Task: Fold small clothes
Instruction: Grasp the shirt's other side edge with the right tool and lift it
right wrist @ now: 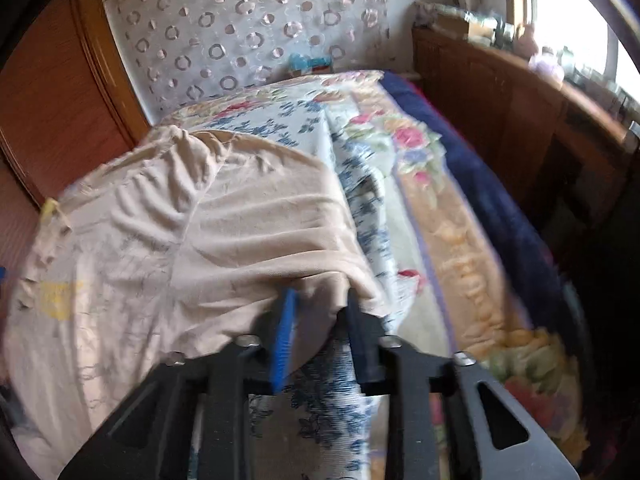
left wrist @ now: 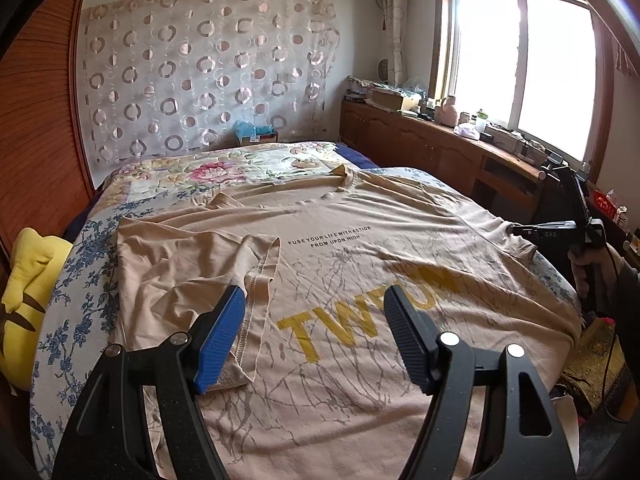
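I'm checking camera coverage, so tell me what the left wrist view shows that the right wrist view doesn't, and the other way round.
Only the left wrist view shows the shirt's yellow lettering, the left sleeve folded in over the shirt, the open left gripper above the shirt, and the yellow plush toy.

Only the right wrist view shows the right gripper from close up, pinching the right sleeve.

Both show the beige shirt spread on the floral bedspread.

T-shirt flat on bed, cabinet along its right side
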### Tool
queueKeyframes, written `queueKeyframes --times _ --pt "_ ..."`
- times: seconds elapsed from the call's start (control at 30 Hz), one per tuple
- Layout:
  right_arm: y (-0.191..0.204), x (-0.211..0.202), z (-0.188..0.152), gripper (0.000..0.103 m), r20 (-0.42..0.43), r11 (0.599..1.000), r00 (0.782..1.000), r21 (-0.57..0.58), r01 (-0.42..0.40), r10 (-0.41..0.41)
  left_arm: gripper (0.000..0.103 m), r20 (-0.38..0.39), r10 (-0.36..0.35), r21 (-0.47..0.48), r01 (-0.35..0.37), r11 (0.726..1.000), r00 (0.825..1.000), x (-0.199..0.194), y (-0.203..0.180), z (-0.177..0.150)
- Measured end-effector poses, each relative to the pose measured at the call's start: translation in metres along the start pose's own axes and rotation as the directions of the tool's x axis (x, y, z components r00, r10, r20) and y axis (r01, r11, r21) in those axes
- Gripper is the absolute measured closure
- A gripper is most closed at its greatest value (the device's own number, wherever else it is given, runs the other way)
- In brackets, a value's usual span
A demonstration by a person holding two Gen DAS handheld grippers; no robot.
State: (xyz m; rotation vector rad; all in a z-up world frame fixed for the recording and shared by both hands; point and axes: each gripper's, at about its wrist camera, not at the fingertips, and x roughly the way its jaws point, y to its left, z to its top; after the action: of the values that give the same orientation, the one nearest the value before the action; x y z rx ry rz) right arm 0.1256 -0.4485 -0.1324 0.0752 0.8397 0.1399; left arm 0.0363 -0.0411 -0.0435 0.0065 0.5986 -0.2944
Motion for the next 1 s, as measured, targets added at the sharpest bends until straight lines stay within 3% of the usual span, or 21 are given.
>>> queueKeyframes --times 0.2,0.3,0.53,0.63,0.67,0.7,0.73,0.8,1.0 --pt "0.013 -0.007 0.001 0.099 0.051 0.995 0.997 -0.070 0.069 -0.065 0.030 0.001 0.006 -0.010 -0.006 1.000 1.000 0.000 0.001 0.000" --pt "0.027 -0.020 0.009 0.099 0.098 0.994 0.995 -0.096 0.046 -0.037 0.030 0.002 0.007 -0.014 -0.007 1.000 1.000 -0.002 0.003 -0.001" --pt "0.103 -0.052 0.024 0.099 0.177 0.969 0.975 -0.230 -0.091 0.133 0.030 0.009 0.017 -0.023 -0.016 1.000 1.000 -0.006 0.009 0.000" --pt "0.138 -0.054 0.023 0.099 0.141 0.938 0.954 -0.266 -0.222 0.266 0.030 0.010 0.021 -0.031 -0.020 0.999 1.000 -0.006 0.011 -0.001" --pt "0.148 -0.053 0.021 0.098 0.124 0.924 0.944 -0.279 -0.263 0.306 0.030 0.010 0.021 -0.033 -0.021 0.999 1.000 -0.007 0.012 -0.001" --pt "0.158 -0.052 0.020 0.090 0.107 0.908 0.933 -0.290 -0.302 0.344 0.030 0.009 0.021 -0.034 -0.021 0.999 1.000 -0.007 0.012 -0.001" --pt "0.162 -0.052 0.019 0.073 0.099 0.901 0.928 -0.297 -0.316 0.359 0.030 0.007 0.022 -0.035 -0.021 0.999 1.000 -0.007 0.013 -0.001" --pt "0.164 -0.052 0.018 0.060 0.119 0.906 0.933 -0.310 -0.289 0.339 0.030 0.007 0.021 -0.034 -0.020 0.999 1.000 -0.007 0.013 -0.001" --pt "0.139 -0.034 0.023 0.060 0.122 0.950 0.965 -0.239 -0.201 0.234 0.030 0.010 0.014 -0.031 -0.014 0.999 1.000 -0.006 0.012 -0.001"
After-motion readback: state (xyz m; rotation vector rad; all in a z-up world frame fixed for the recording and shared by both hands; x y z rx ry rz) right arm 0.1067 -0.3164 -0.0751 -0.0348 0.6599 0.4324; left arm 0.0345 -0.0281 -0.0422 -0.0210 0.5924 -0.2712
